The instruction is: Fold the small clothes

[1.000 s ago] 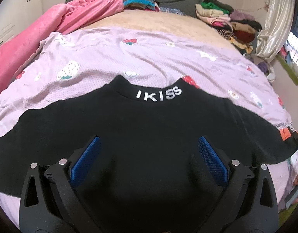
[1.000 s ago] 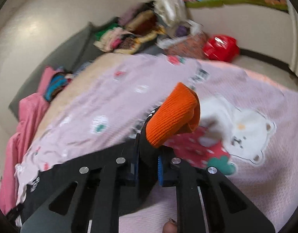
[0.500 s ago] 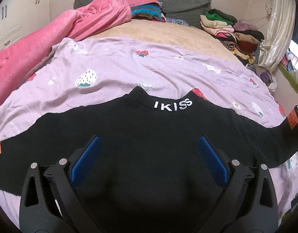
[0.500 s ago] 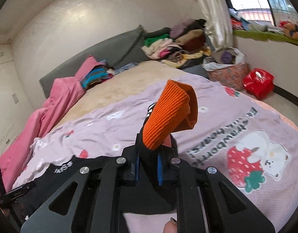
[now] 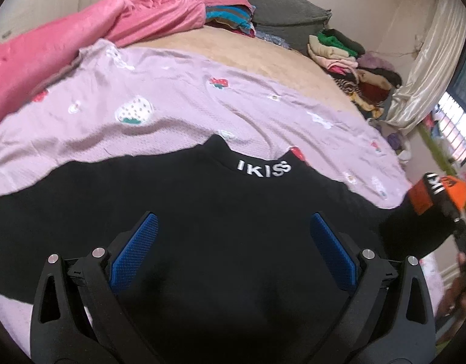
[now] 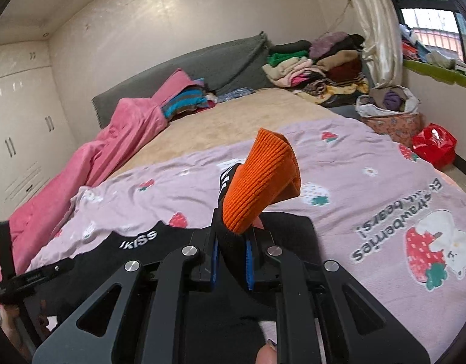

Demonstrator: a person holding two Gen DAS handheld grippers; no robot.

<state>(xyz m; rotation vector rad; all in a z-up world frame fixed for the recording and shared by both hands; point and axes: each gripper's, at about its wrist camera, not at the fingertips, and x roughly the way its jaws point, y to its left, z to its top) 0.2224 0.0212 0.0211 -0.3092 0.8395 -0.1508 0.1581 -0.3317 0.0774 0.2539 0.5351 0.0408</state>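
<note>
Garment: the black knit sweater with white "IKISS" lettering on its collar [image 5: 220, 212] lies spread flat on the bed, collar toward 12 o'clock in the left wrist view, body filling the lower half of the frame.

Left hand-held gripper [image 5: 233, 251]: released, its blue textured pads [image 5: 135, 248] standing wide apart above the sweater's body, nothing between them; contact with the cloth I cannot tell.

Right hand-held gripper [image 6: 231, 261]: clenched on the sweater's sleeve, black cloth pinched between the blue pads, and the orange ribbed cuff [image 6: 260, 182] sticks up past the fingertips toward 12 o'clock.

Sleeve from the left view: the same orange cuff [image 5: 451, 191] shows at 3 o'clock, raised off the bed, with the black sleeve running back to the sweater's shoulder.

Collar from the right view: the "IKISS" lettering [image 6: 139, 239] sits at 9 o'clock, low and left of the closed jaws.

Bed cover: a lilac quilted blanket printed with strawberries and bears [image 5: 172, 97] lies under the sweater; the big strawberry-and-bear print [image 6: 430, 248] is at 3 o'clock in the right view.

Surroundings: a pink fleece blanket [image 6: 90, 166] is bunched at 10 o'clock, a pile of folded clothes [image 6: 317, 63] sits at 1 o'clock by the grey headboard [image 6: 220, 57], and a red plastic bag [image 6: 433, 144] lies on the floor at 2 o'clock.
</note>
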